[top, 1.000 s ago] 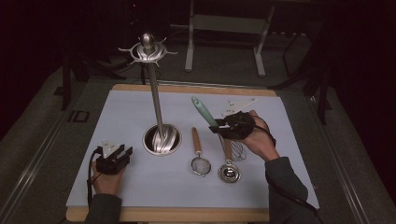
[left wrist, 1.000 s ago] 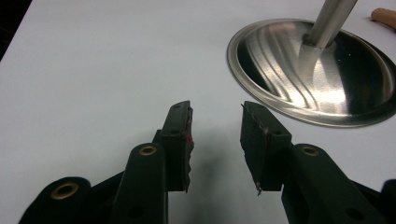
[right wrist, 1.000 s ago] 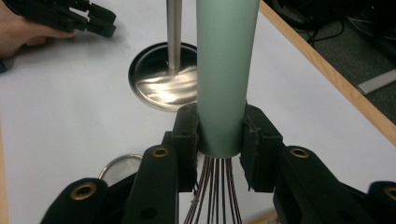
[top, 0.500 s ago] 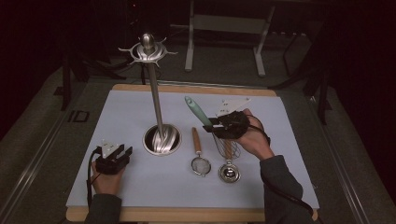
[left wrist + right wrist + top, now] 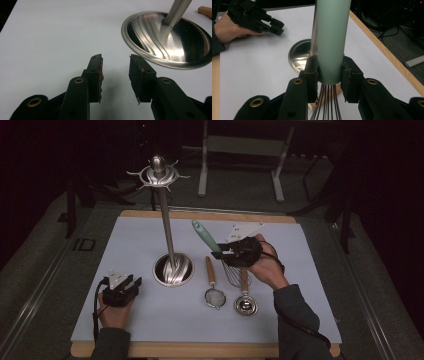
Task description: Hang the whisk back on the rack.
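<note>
My right gripper (image 5: 220,254) (image 5: 329,72) is shut on a whisk (image 5: 206,236) (image 5: 332,37), clamping the low end of its pale green handle, with the wires hanging below the jaws. The whisk is lifted off the table and its handle tilts up toward the far left. A tall steel utensil stand (image 5: 165,222) rises from a round base (image 5: 173,269) (image 5: 166,40) (image 5: 300,57) to a ring of hooks (image 5: 158,172) at the top. My left gripper (image 5: 131,283) (image 5: 115,75) rests open on the white mat, just left of the base, with nothing between its jaws.
A small wooden-handled strainer (image 5: 213,285) and a metal scoop (image 5: 245,302) lie on the white mat (image 5: 125,240) in front of the whisk. The wooden table edge (image 5: 200,214) frames the mat. Dark floor and a metal frame (image 5: 240,150) lie beyond.
My right gripper has carried the whisk up and to the left, toward the stand, tilting the handle further. The left gripper has stayed put.
</note>
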